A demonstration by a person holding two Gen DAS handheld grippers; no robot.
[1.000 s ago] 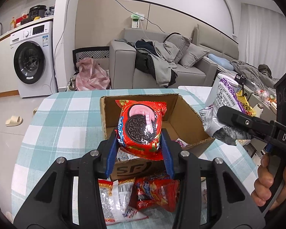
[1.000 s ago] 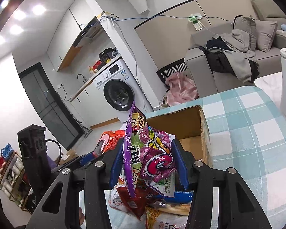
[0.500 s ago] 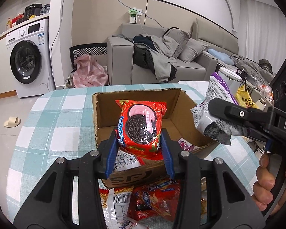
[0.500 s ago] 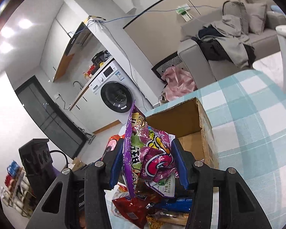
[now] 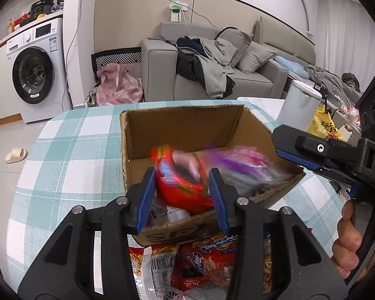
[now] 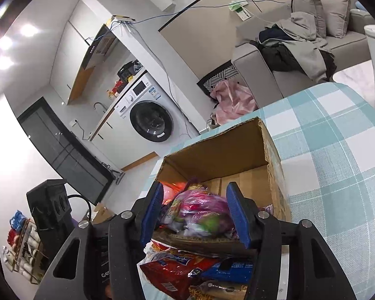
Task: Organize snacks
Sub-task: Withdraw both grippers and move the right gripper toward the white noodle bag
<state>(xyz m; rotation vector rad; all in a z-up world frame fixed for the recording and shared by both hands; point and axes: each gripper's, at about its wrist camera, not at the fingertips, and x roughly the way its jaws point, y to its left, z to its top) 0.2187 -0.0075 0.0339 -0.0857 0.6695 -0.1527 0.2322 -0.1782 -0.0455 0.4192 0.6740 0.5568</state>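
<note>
An open cardboard box (image 5: 187,122) stands on the checked table, also in the right wrist view (image 6: 272,165). My left gripper (image 5: 182,195) is open above its near edge; the red Oreo pack (image 5: 182,177) is blurred, dropping between the fingers into the box. My right gripper (image 6: 195,212) is open over the box; the purple snack bag (image 6: 200,210) lies below it inside, blurred in the left wrist view (image 5: 240,165). The right gripper also shows at the right of the left wrist view (image 5: 312,155).
Several loose snack packs lie on the table in front of the box (image 5: 207,265), also in the right wrist view (image 6: 187,270). A white bin (image 5: 300,105) stands right of the table. A sofa (image 5: 212,75) and washing machine (image 5: 35,75) stand behind.
Both grippers have opened over the box. The Oreo pack and the purple bag have left the fingers and dropped into the box.
</note>
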